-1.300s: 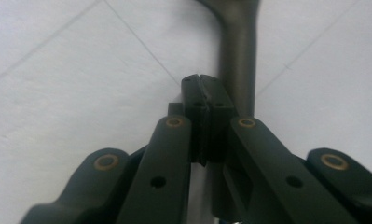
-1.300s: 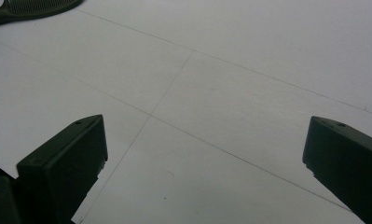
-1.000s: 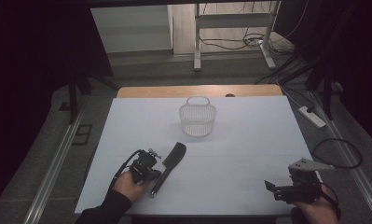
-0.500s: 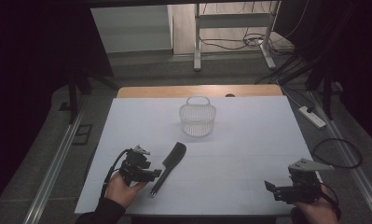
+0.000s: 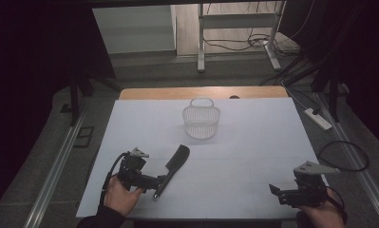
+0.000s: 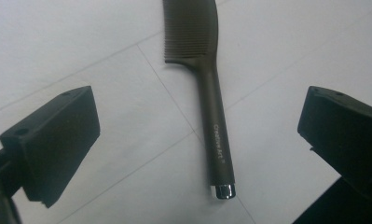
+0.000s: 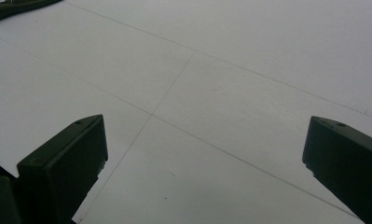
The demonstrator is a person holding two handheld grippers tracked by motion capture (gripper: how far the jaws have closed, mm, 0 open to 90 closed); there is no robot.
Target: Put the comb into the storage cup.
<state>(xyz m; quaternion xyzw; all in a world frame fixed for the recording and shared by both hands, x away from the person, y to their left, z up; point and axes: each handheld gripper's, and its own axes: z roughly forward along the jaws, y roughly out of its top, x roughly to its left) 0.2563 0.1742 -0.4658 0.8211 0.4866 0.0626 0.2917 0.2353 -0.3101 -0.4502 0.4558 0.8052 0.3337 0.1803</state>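
In the high view the left gripper [image 5: 155, 183] sits at the lower left of the frame, held in the person's left hand [image 5: 119, 195], with the black comb [image 5: 173, 163] lying on the white table [image 5: 253, 142] just to its right. The comb's long axis runs diagonally: its metal-tipped handle end points to the lower left, next to the gripper's tips, and its toothed head points to the upper right, toward the white mesh basket [image 5: 201, 121] that stands well apart in the upper middle of the frame.

In the left gripper view the comb [image 6: 210, 93] lies flat between the two black jaws, nearer the right one, touching neither. Its handle end is near the bottom centre of the frame and the toothed head runs off the top edge, teeth facing left. The jaws have just been opening and now stand wide apart, with bare table on both sides of the handle.

The right gripper [image 5: 281, 192] rests at the lower right of the high view, its jaws spread wide over bare table in the right gripper view.
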